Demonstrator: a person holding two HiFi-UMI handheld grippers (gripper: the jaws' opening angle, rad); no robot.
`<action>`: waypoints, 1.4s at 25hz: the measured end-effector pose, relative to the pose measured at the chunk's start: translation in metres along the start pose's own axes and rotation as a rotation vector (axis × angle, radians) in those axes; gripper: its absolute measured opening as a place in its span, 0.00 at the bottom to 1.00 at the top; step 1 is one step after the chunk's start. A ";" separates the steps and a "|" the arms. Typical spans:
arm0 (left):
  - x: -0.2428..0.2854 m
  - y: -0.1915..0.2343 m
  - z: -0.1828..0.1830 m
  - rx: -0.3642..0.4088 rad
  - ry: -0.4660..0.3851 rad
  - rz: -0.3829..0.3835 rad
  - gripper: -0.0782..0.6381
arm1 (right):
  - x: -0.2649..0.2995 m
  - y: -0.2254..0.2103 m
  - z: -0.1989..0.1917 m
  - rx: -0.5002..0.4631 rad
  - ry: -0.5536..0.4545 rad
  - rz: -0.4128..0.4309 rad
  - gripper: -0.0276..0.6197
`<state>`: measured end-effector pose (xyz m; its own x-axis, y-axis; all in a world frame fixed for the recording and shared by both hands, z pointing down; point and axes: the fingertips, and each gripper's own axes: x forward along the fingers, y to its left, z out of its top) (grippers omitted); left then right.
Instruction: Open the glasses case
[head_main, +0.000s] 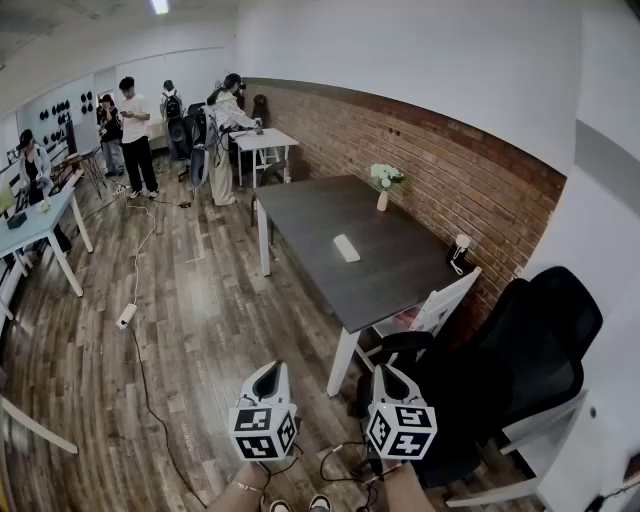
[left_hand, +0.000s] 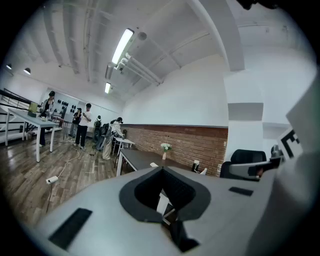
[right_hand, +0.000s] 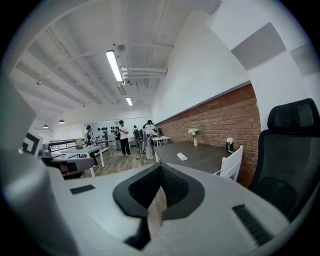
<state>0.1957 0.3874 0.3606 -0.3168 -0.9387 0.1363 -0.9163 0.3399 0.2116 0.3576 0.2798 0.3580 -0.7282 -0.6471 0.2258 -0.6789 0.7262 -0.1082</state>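
Both hands sit low at the bottom centre of the head view, forearms coming up from the bottom edge, side by side w/ a small gap btwn them. Left tool (head_main: 268, 370) & right tool (head_main: 387, 372) both point fwd, roughly level w/ a slight dip, toward the long dark rectangular counter (head_main: 310, 205). Jaws on both are closed together, nothing pinched in either. The small white oblong glasses case (head_main: 346, 248) lies flat mid-counter, well apart from both tools. A white vase w/ pale flowers (head_main: 383, 190) stands further up the frame, near the red brick wall (head_main: 450, 170).
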 end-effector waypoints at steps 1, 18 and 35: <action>-0.001 -0.001 0.001 -0.001 -0.002 0.001 0.10 | -0.001 -0.001 0.001 -0.001 0.000 -0.001 0.04; -0.014 -0.001 0.006 -0.002 -0.007 -0.010 0.10 | -0.016 0.014 -0.002 0.008 0.005 0.029 0.17; -0.033 0.049 0.008 0.021 -0.002 -0.027 0.10 | -0.010 0.038 -0.016 0.025 0.015 -0.061 0.25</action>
<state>0.1596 0.4342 0.3583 -0.2921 -0.9477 0.1286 -0.9295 0.3130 0.1950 0.3404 0.3176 0.3674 -0.6837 -0.6866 0.2474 -0.7246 0.6789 -0.1183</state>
